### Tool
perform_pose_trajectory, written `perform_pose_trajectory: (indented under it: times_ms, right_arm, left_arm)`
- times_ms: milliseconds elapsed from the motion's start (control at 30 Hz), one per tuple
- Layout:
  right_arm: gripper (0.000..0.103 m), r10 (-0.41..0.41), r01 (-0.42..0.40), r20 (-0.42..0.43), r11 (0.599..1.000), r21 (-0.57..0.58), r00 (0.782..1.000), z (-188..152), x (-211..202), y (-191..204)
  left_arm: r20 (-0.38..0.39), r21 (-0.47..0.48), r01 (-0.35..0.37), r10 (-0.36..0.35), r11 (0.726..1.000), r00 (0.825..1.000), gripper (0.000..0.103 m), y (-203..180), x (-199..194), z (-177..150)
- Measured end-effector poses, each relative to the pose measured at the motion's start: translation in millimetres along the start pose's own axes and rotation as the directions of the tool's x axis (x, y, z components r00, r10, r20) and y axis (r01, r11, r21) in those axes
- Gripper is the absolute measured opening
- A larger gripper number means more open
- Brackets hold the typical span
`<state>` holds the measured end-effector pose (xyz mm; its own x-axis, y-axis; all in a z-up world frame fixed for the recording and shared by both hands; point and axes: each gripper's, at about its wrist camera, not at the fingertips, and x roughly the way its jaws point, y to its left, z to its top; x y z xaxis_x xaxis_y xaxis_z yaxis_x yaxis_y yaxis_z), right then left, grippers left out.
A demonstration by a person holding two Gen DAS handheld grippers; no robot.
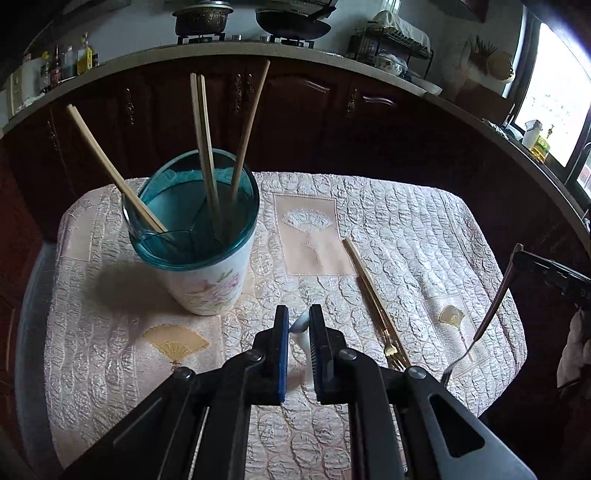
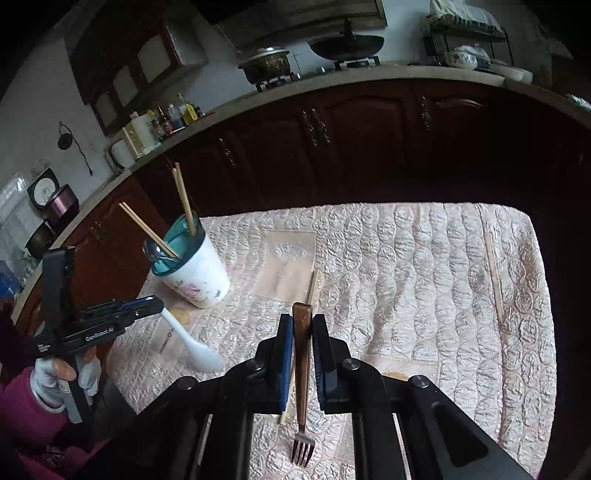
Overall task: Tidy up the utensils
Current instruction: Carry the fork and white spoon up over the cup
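The left gripper [image 1: 299,325] pinches a white spoon [image 2: 192,345] by its handle, and the right gripper [image 2: 299,332] clamps a brown-handled fork [image 2: 302,387], both lifted off the quilted bench [image 1: 406,229]. The cup [image 1: 207,273] already holds chopsticks [image 1: 205,147] (a metal spoon too). Left lying: a gold fork [image 1: 380,310] and a stray chopstick [image 2: 495,273].

We're in a home kitchen: a long counter [image 2: 369,75] curves along the far side over dark wooden cabinets [image 1: 295,107], a gas stove [image 1: 245,38] carries a pot [image 1: 201,18] and a wok [image 1: 293,20], bottles [image 1: 70,62] crowd the far left, a dish rack [image 1: 391,44] sits right, and a window [image 1: 557,92] glows far right.
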<state>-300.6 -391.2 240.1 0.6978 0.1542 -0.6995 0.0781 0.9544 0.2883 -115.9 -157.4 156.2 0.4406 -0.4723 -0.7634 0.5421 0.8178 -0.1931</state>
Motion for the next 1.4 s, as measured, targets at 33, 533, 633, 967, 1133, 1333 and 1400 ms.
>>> perform_pose_trajectory:
  times_ms: [33,533,633,967,1133,1333,1400]
  right_arm:
    - [0.012,0.003,-0.002,0.006,1.000,-0.007,1.000,3,-2,5]
    - [0.012,0.082,-0.068,0.111,0.989,-0.128,0.990,57,-18,72]
    - [0.012,0.113,-0.091,0.135,0.983,-0.158,0.984,76,-18,90]
    - [0.012,0.203,-0.162,0.156,0.957,-0.241,0.967,132,-1,146]
    - [0.012,0.219,-0.173,0.161,0.950,-0.261,0.962,154,20,175]
    - [0.012,0.229,-0.185,0.141,0.944,-0.273,0.963,166,52,198]
    - [0.012,0.228,-0.186,0.130,0.943,-0.276,0.965,167,63,203]
  left_arm:
    - [0.005,0.000,-0.002,0.002,1.000,1.000,0.010,1,-3,1]
    - [0.093,-0.033,-0.013,0.016,0.999,0.996,0.010,21,-62,19]
    - [0.126,-0.039,-0.037,0.041,0.999,0.991,0.010,34,-81,32]
    - [0.207,-0.065,-0.156,0.166,0.986,0.964,0.010,68,-102,80]
    - [0.177,-0.033,-0.220,0.223,0.975,0.959,0.010,75,-82,98]
    - [0.117,0.010,-0.255,0.252,0.967,0.961,0.010,80,-58,107]
    - [0.099,0.023,-0.256,0.253,0.966,0.962,0.010,80,-50,108]
